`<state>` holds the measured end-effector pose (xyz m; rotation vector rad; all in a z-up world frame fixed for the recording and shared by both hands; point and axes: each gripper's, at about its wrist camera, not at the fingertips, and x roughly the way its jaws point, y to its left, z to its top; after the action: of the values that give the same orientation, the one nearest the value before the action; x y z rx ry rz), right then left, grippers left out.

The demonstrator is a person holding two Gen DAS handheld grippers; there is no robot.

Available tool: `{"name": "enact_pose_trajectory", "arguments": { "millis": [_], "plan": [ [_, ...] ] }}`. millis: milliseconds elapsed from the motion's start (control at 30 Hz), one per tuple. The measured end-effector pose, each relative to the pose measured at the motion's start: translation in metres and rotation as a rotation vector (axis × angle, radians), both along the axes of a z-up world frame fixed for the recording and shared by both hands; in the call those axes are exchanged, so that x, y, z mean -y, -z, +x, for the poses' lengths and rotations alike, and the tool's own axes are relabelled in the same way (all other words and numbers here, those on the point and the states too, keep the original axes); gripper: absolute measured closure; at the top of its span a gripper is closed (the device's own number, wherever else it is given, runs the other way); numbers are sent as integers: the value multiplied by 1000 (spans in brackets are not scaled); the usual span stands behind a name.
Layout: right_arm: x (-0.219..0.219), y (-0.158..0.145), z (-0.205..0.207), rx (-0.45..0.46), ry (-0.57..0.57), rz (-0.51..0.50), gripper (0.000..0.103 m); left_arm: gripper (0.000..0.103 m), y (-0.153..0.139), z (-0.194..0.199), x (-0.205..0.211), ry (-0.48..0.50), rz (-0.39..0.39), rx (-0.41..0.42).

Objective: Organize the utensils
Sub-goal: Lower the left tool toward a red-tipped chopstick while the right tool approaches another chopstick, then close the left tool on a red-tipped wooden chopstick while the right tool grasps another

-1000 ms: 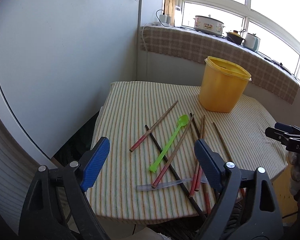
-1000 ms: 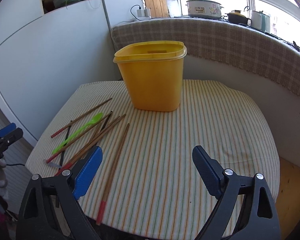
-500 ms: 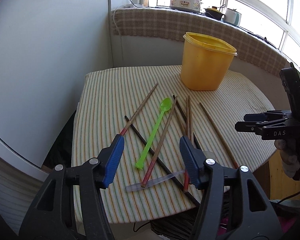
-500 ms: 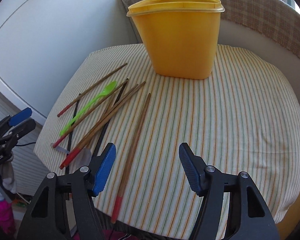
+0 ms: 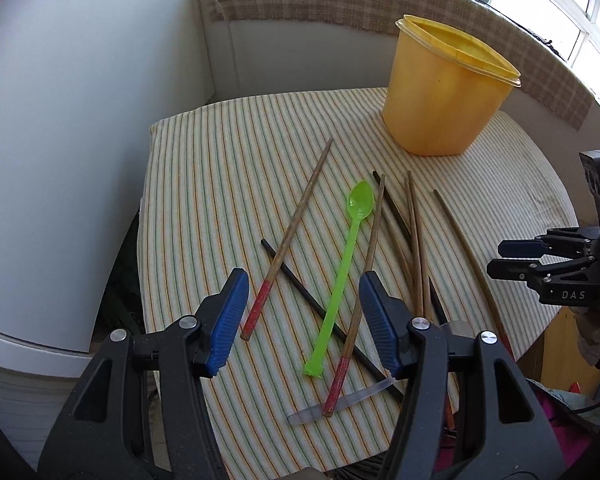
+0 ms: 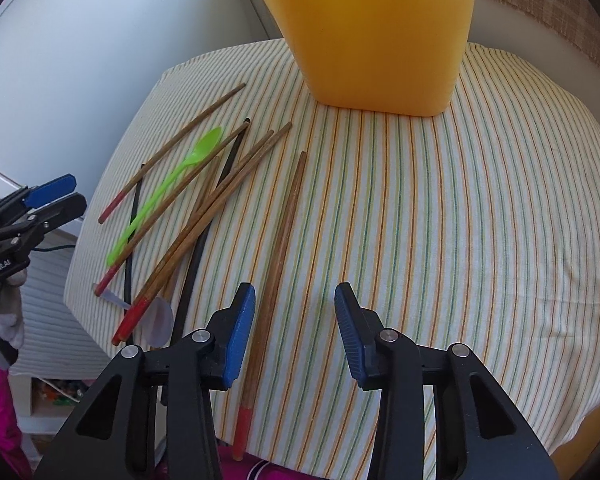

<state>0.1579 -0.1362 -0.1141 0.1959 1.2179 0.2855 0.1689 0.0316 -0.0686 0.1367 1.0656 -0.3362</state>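
Observation:
Several red-tipped wooden chopsticks (image 5: pixel 296 236), black chopsticks (image 5: pixel 300 284), a green plastic spoon (image 5: pixel 346 264) and a clear plastic spoon (image 5: pixel 340 404) lie scattered on the striped tablecloth (image 5: pixel 220 184). A tall yellow tub (image 5: pixel 444 88) stands at the far side. My left gripper (image 5: pixel 300 320) is open and empty, low over the green spoon's handle. My right gripper (image 6: pixel 294 332) is open and empty, just right of a lone wooden chopstick (image 6: pixel 278 256). The pile (image 6: pixel 192 200) and the tub (image 6: pixel 376 28) also show in the right wrist view.
The round table ends close at the near edge (image 5: pixel 260 440). A white wall panel (image 5: pixel 60 120) stands to the left and a checked bench cover (image 5: pixel 340 0) behind. The right gripper shows in the left wrist view (image 5: pixel 548 260); the left shows in the right wrist view (image 6: pixel 24 216).
Both grippers have moved forward and down toward the table. The left has closed in on the green spoon; the right has closed in on the lone chopstick. Both jaws have narrowed a little.

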Motion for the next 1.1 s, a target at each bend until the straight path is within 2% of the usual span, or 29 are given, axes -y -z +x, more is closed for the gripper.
{"name": "enact_pose_trajectory", "arguments": {
  "millis": [100,200,267,400,667,833,967,1100],
  "plan": [
    [-2,2,2,-11,-6,-13,64,60,3,22,8,10,31,-26],
    [-5,4,7,-38,-10,-21,67,62,11,42,18,36,65,-53],
    [-6,5,11,-49,-11,-26,69,71,18,52,26,55,86,-75],
    [-9,6,20,-72,-13,-28,71,80,27,69,34,71,93,-116],
    [-13,6,29,-143,-11,-29,75,85,37,91,37,85,105,-172],
    [-19,9,36,-185,-9,-34,78,85,49,96,42,99,148,-192],
    [-33,10,39,-196,-28,-72,79,85,58,104,41,100,149,-197],
    [-50,11,45,-200,-47,-121,82,90,64,103,44,108,150,-196]
  ]
}}
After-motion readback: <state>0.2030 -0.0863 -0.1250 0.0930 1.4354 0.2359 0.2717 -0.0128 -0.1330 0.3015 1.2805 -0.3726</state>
